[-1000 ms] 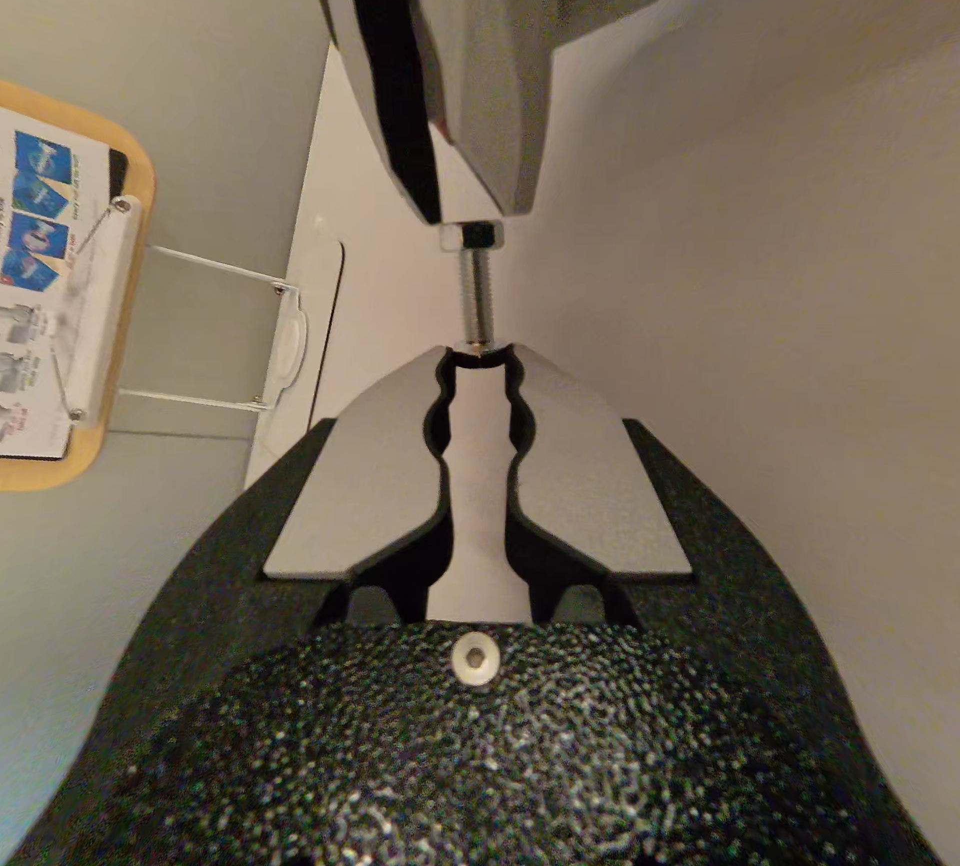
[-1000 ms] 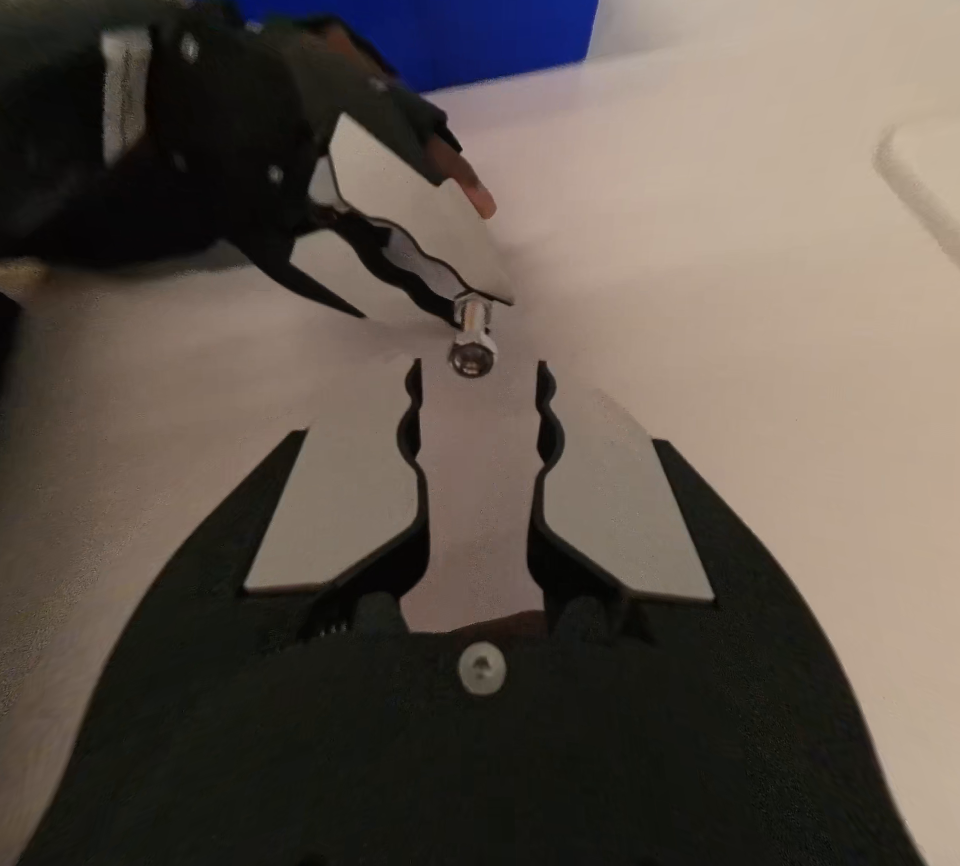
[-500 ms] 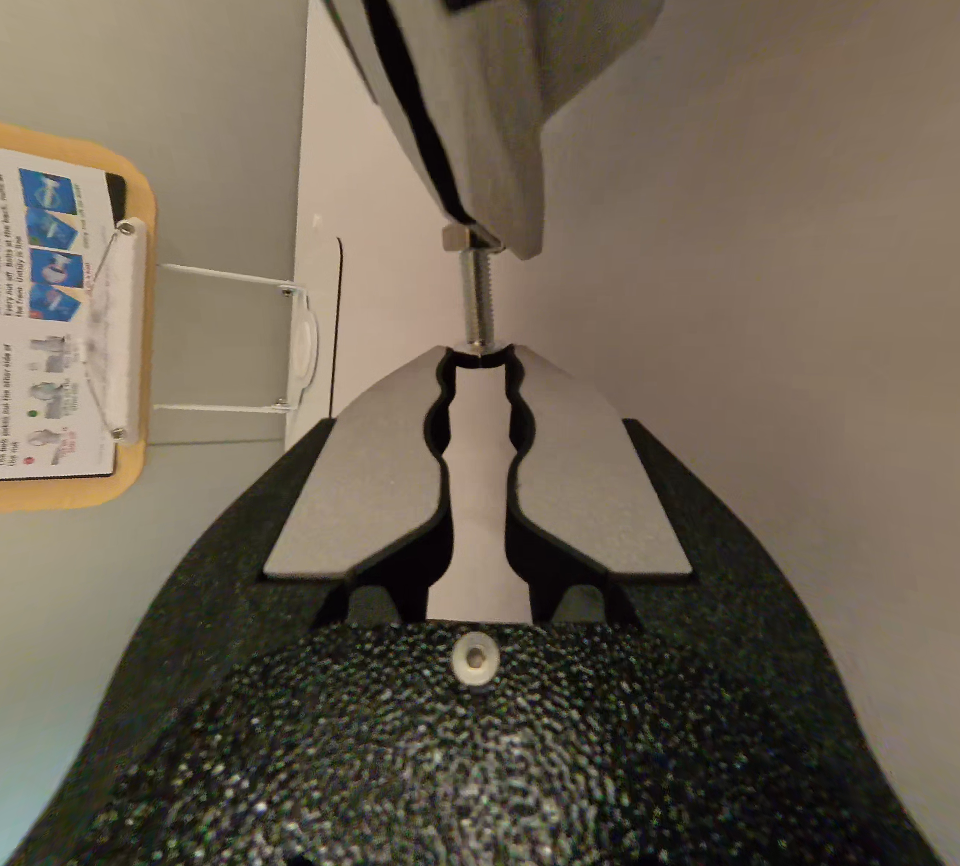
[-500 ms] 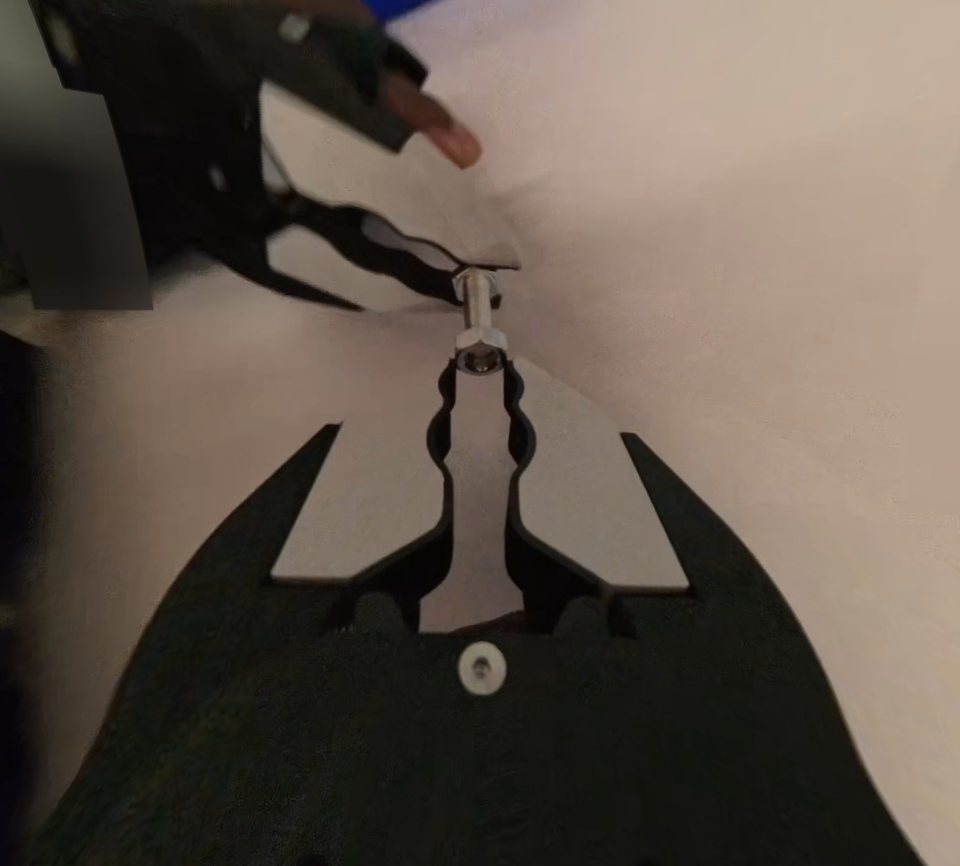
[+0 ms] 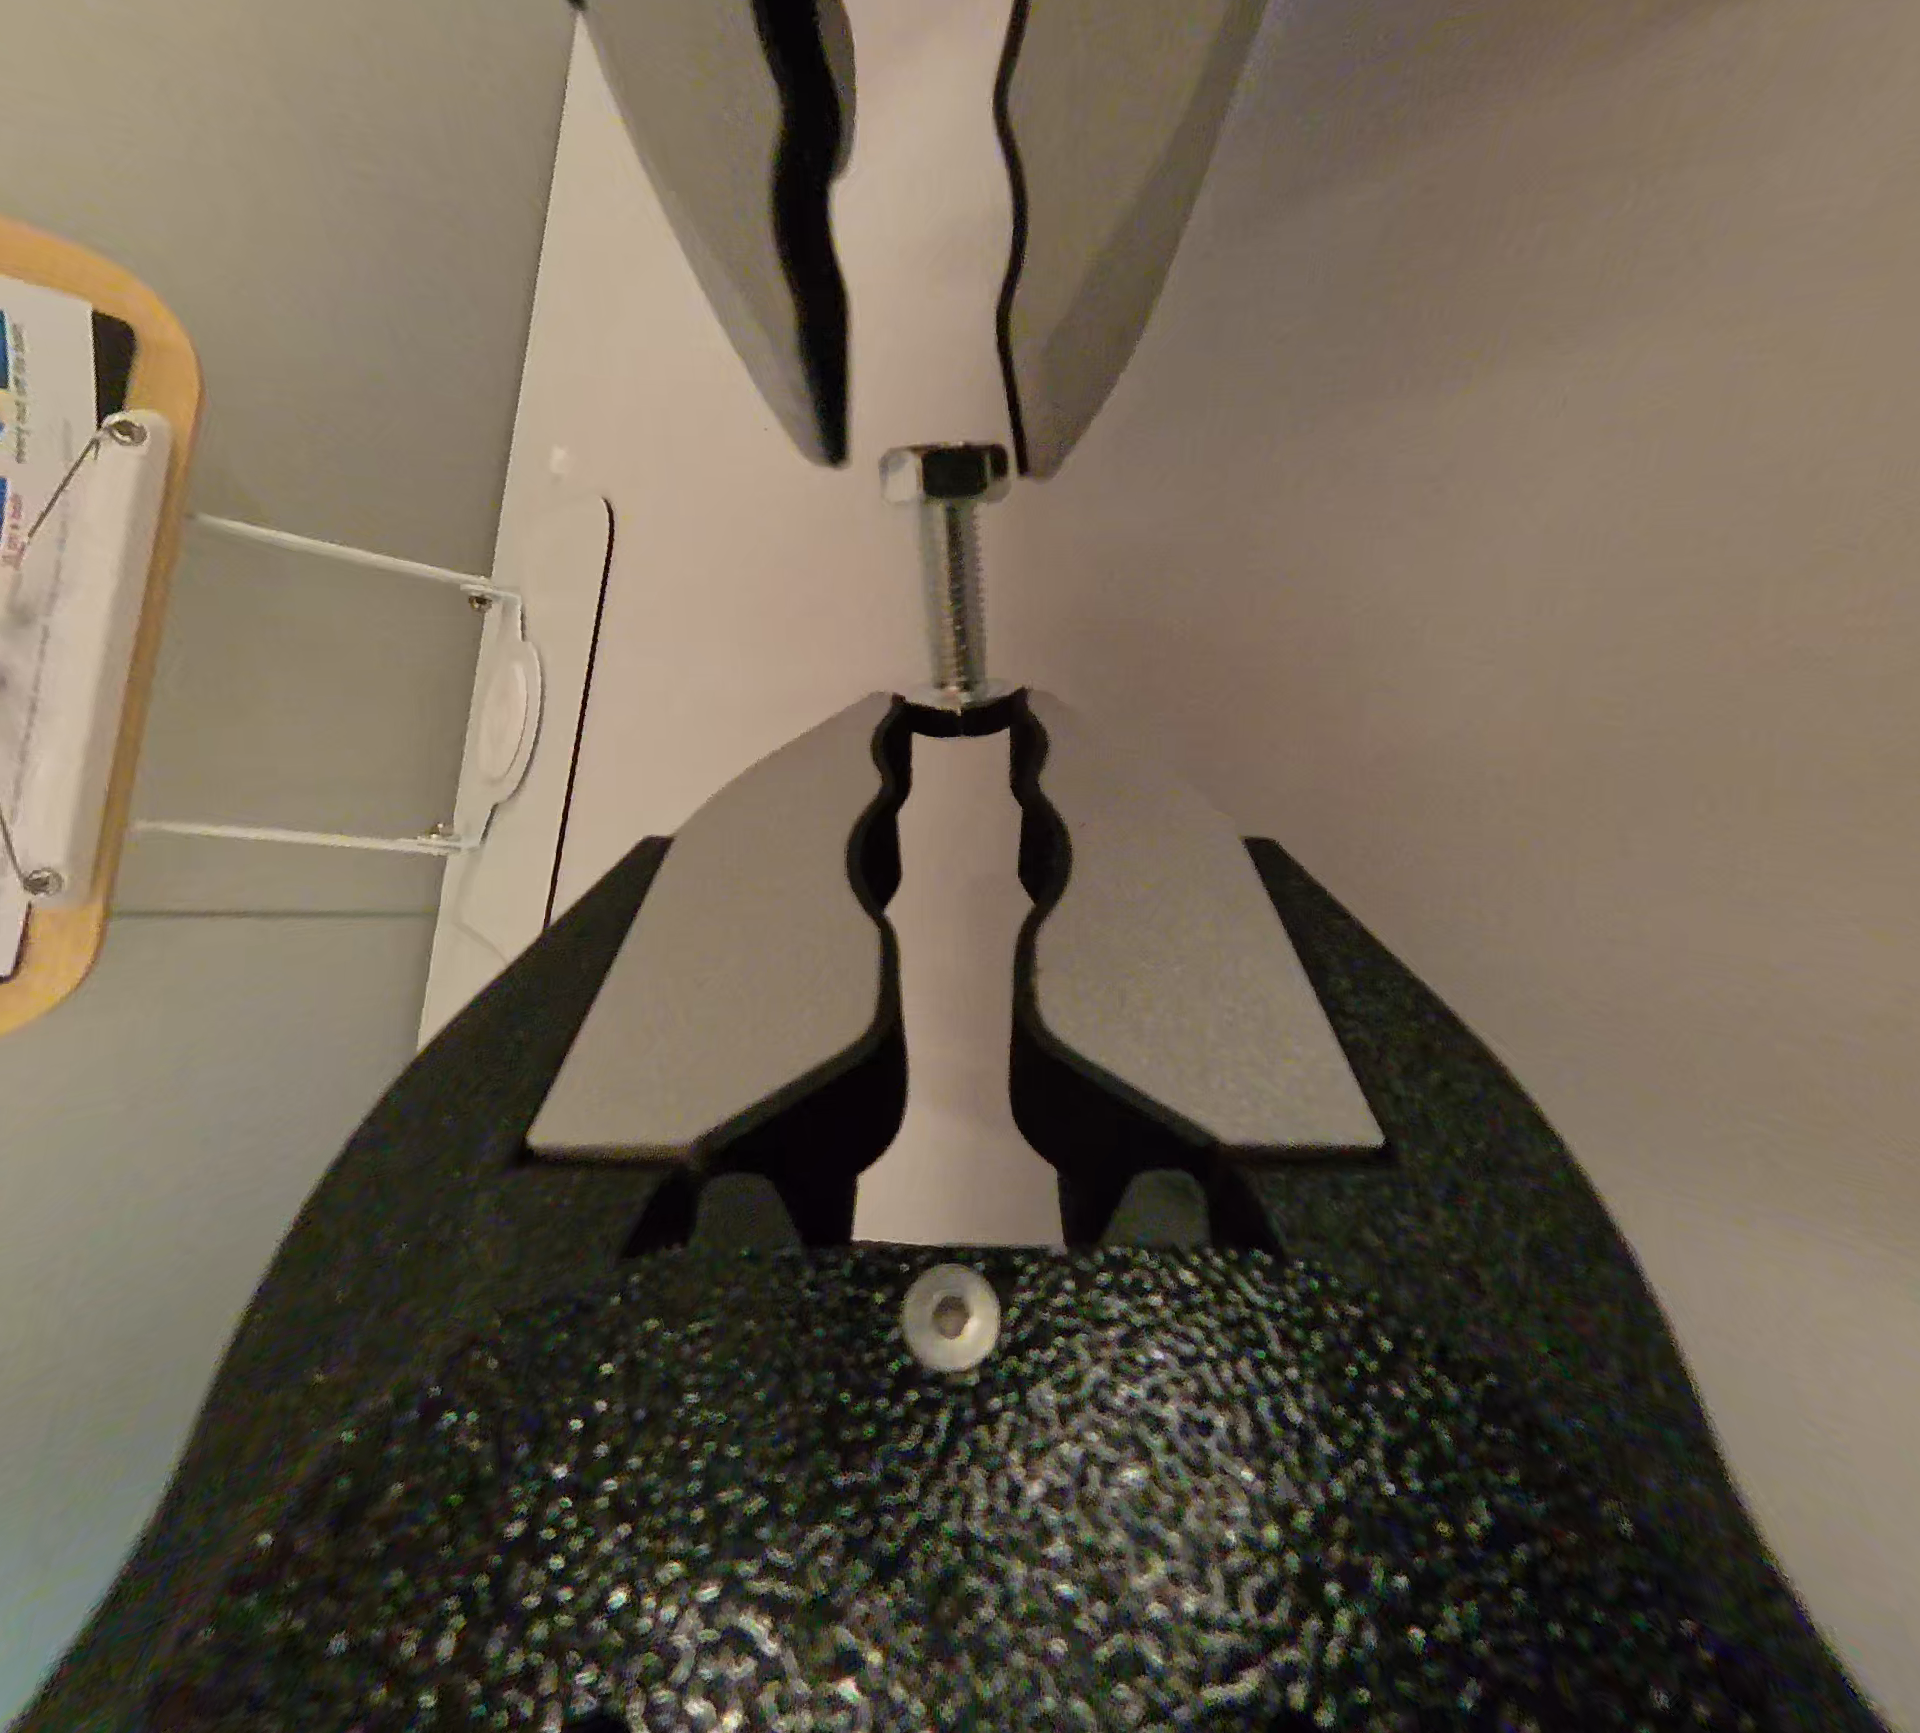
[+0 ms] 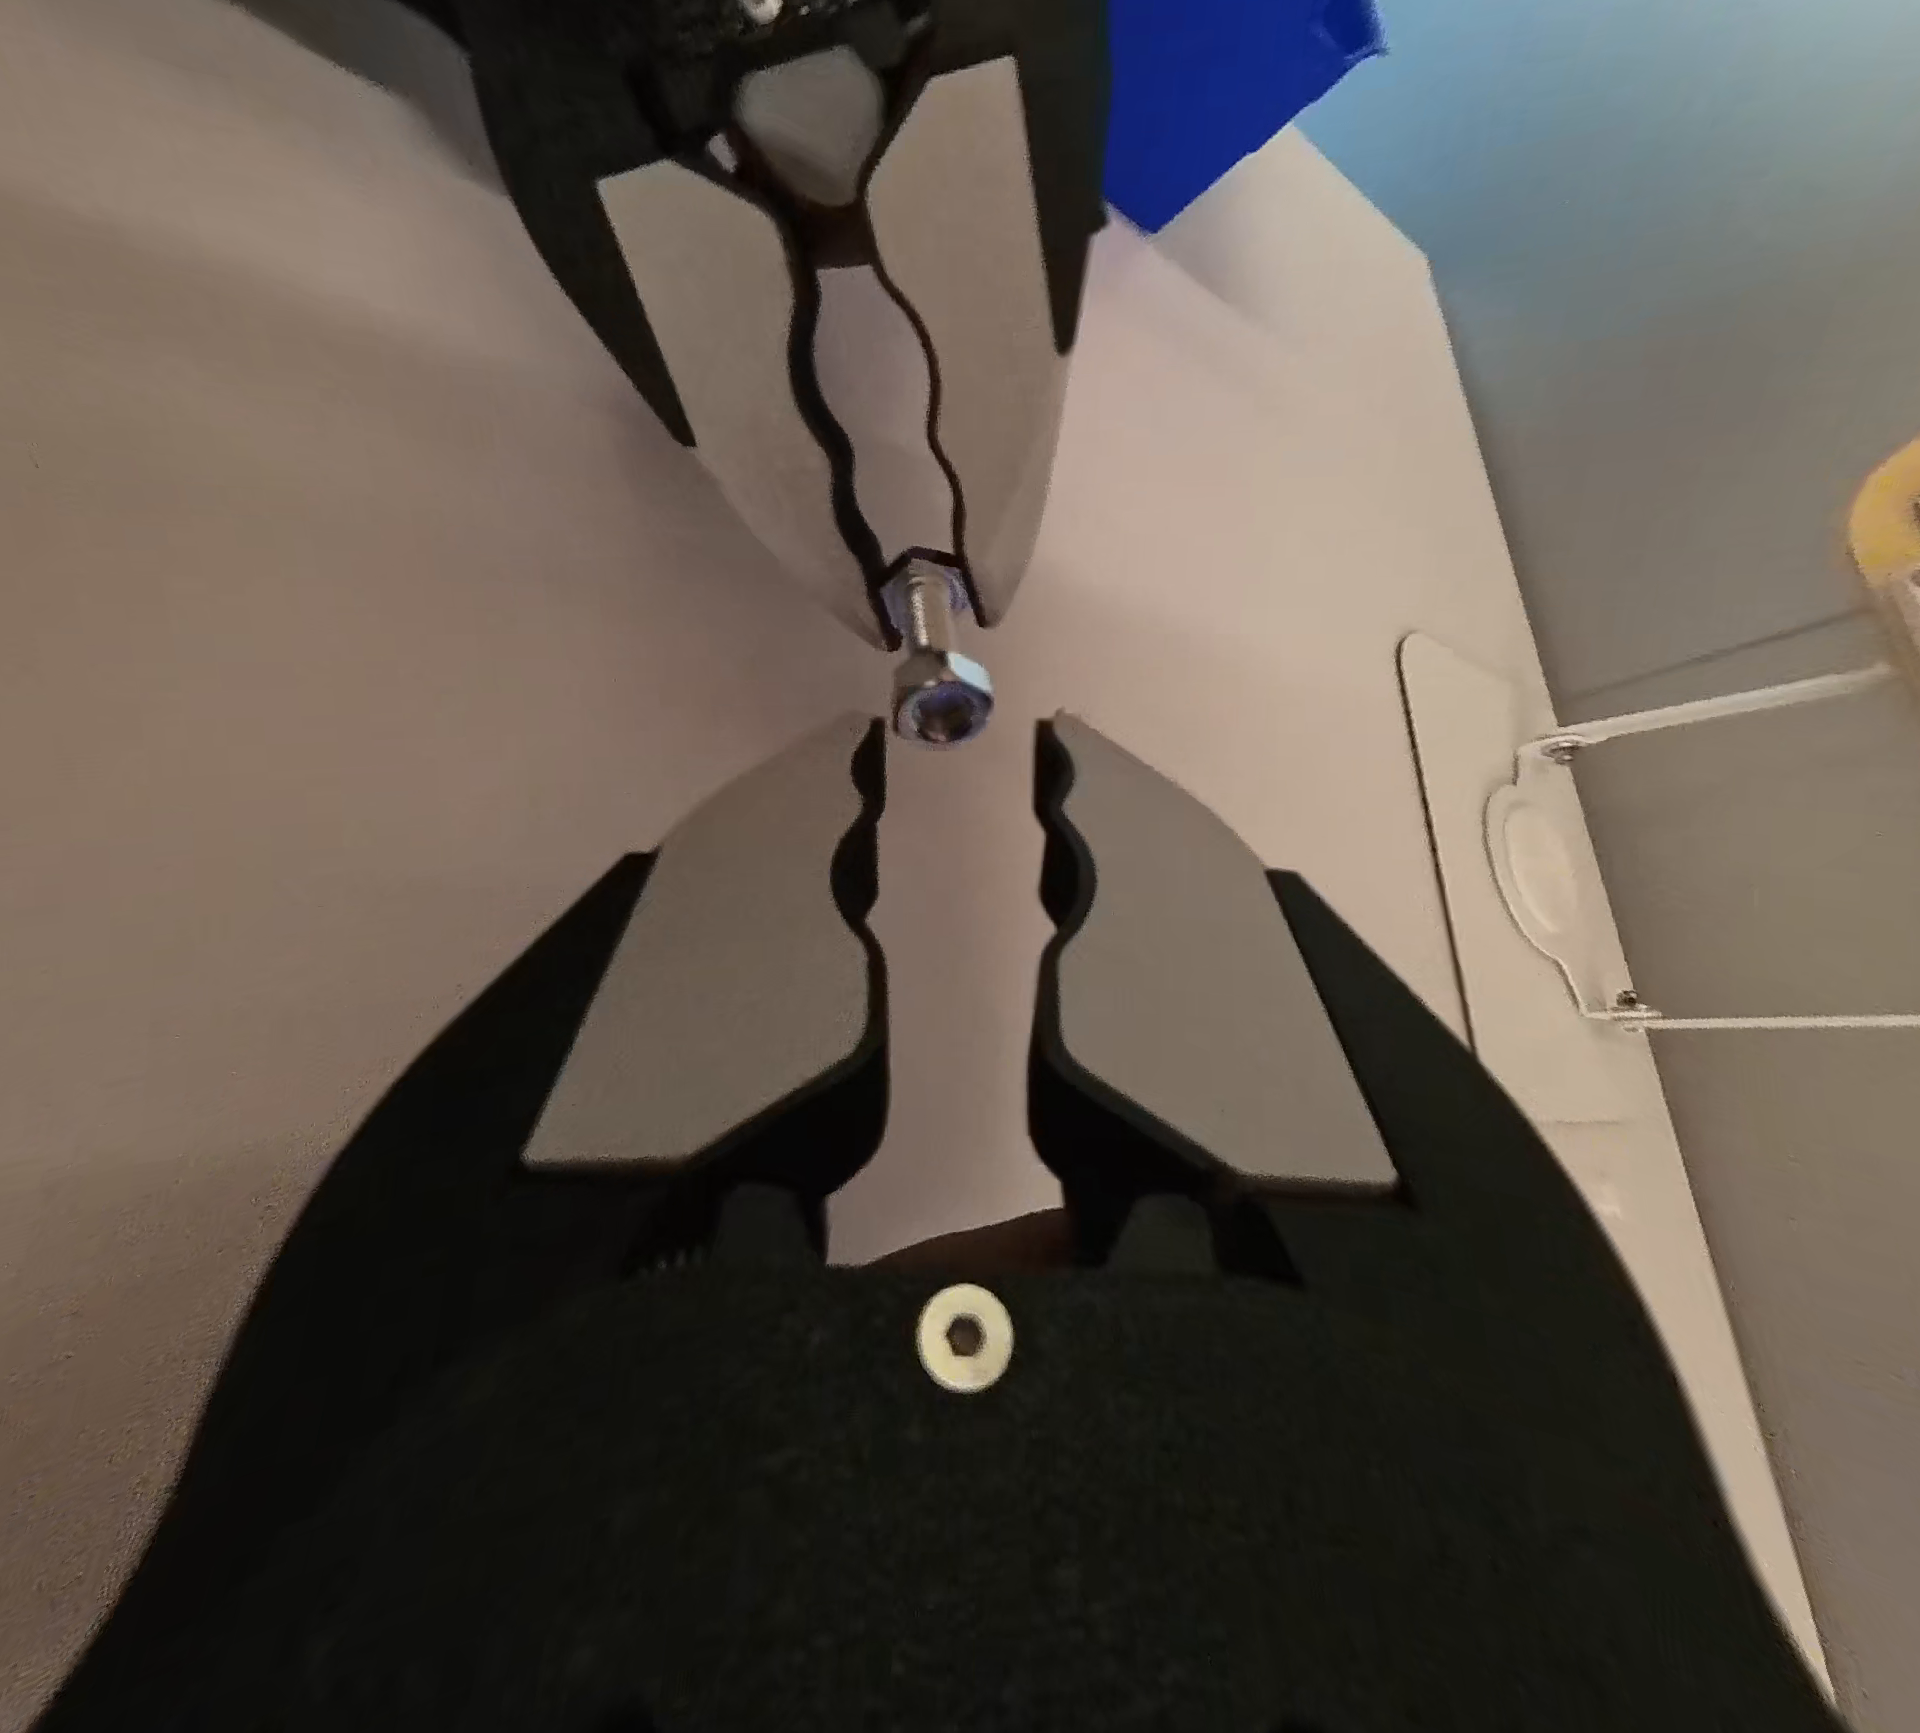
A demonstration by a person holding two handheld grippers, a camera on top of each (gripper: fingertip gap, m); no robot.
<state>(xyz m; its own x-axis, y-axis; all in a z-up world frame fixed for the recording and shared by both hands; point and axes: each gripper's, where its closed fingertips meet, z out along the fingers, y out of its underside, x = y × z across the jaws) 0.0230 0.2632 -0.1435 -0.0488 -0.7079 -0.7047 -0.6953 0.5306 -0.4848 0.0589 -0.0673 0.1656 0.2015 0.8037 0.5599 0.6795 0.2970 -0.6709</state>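
Observation:
My left gripper is shut on the head of a silver bolt, which points straight ahead of it. A hex nut sits on the bolt's far end. My right gripper faces the left one from above in the left wrist view, its fingertips on either side of the nut. In the right wrist view the right gripper is open; the nut lies just ahead of its tips with a gap beside it. The left gripper shows there gripping the bolt head. Both are above the pale table.
A blue bin stands behind the left gripper. A wooden board with a printed sheet sits on a white wire stand off the table's edge; the stand also shows in the right wrist view. One gripper's finger ends stand about 45 cm off the other's.
The right gripper closed on the nut half a second ago, turned about the bolt's line, and has now opened off it. The left gripper kept its hold on the bolt.

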